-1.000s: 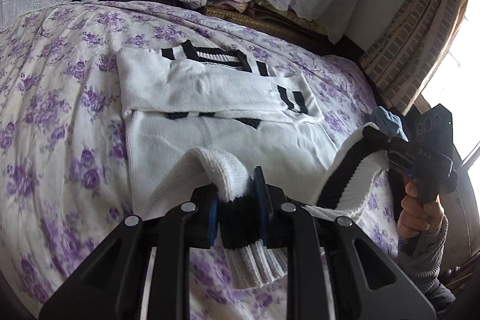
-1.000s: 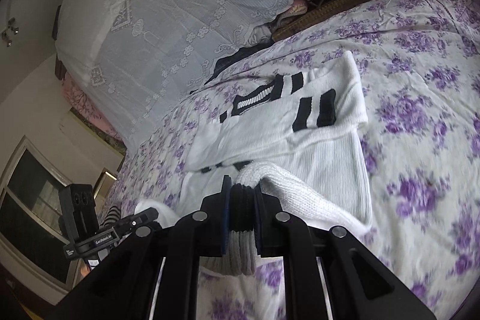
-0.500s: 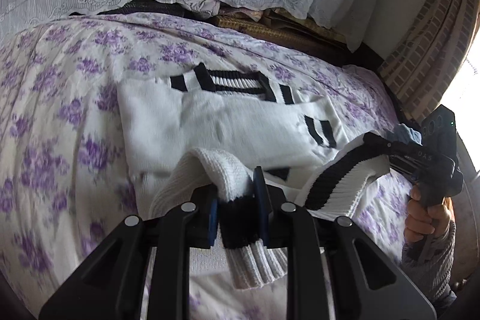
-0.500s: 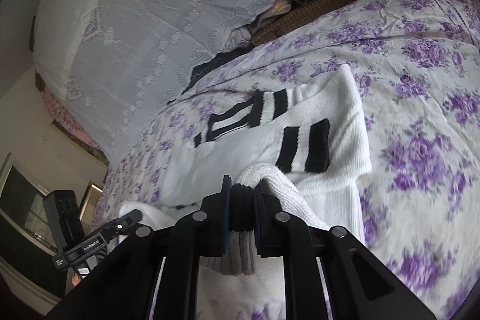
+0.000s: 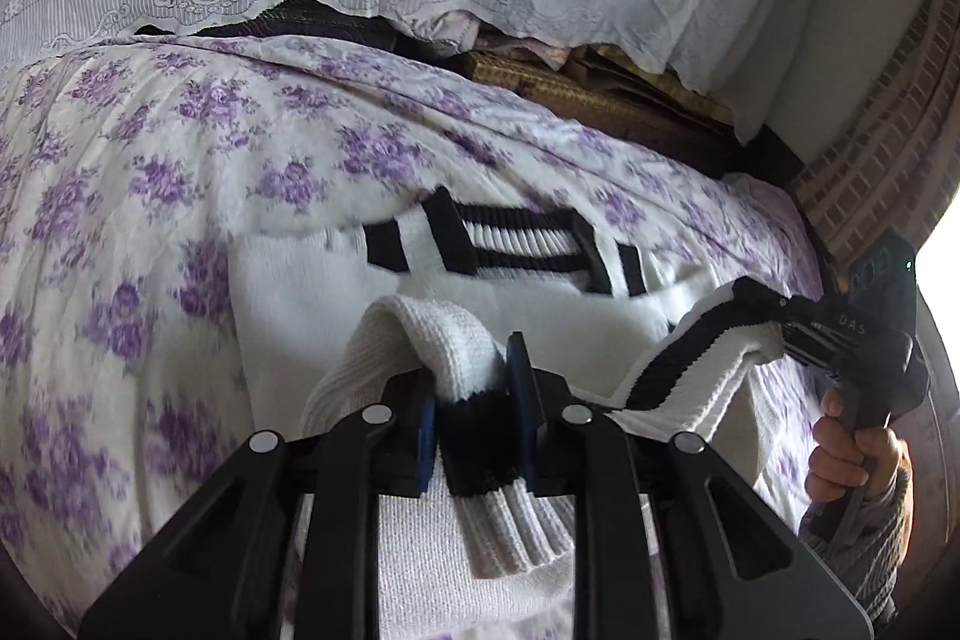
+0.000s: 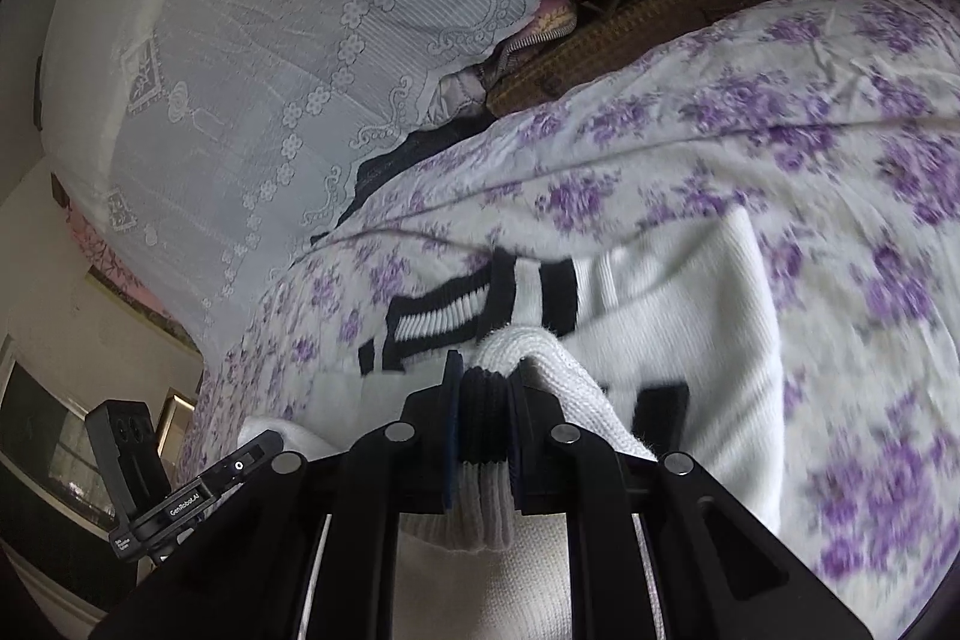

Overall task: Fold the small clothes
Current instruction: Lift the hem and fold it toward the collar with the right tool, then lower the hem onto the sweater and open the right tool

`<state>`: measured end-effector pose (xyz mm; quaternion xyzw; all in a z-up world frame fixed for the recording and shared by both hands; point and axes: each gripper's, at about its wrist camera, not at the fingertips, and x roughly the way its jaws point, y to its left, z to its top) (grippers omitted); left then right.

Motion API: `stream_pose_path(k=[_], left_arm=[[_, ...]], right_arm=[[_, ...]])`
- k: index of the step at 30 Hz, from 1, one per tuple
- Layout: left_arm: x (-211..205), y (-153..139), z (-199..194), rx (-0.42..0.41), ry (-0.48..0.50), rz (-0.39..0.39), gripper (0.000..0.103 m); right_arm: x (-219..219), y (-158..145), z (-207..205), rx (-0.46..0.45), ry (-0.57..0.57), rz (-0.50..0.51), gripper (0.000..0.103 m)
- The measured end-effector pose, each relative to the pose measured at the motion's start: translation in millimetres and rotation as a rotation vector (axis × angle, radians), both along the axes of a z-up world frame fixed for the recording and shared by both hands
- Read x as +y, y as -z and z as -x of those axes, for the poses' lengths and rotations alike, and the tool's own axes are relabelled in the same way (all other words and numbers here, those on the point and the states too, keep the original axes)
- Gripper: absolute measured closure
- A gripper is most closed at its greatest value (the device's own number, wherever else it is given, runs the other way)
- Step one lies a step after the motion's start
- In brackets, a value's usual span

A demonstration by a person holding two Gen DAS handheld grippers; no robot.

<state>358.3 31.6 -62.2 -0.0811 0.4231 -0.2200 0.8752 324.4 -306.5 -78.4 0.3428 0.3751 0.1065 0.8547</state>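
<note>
Both claws, left gripper (image 5: 471, 394) and right gripper (image 6: 485, 415), stay clamped on the sweater (image 5: 312, 298) hem, carried farther up toward its striped collar (image 5: 510, 241).

Right gripper (image 6: 485, 418) clamped on black-and-white ribbed hem of white sweater (image 6: 690, 340), fold raised between the fingers. Rest of sweater flat ahead on purple-flowered bedspread (image 6: 780, 130). Left gripper (image 6: 198, 496) low to the left, lace cover (image 6: 270, 40) beyond.
</note>
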Motion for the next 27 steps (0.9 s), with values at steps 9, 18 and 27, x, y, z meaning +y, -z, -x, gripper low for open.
stream_pose_path(k=[9,18,27], left_arm=[[-4,13,-46,0.015,-0.032,-0.005,0.084],[16,38,-59,0.098,-0.056,0.091,0.078],[55,-7,-29,-0.086,-0.186,0.078,0.005]], right_arm=[[-7,25,-43,0.041,0.02,-0.015,0.09],[-26,49,-45,0.036,0.052,-0.143,0.077],[-32,9,-11,-0.128,0.118,-0.028,0.055]])
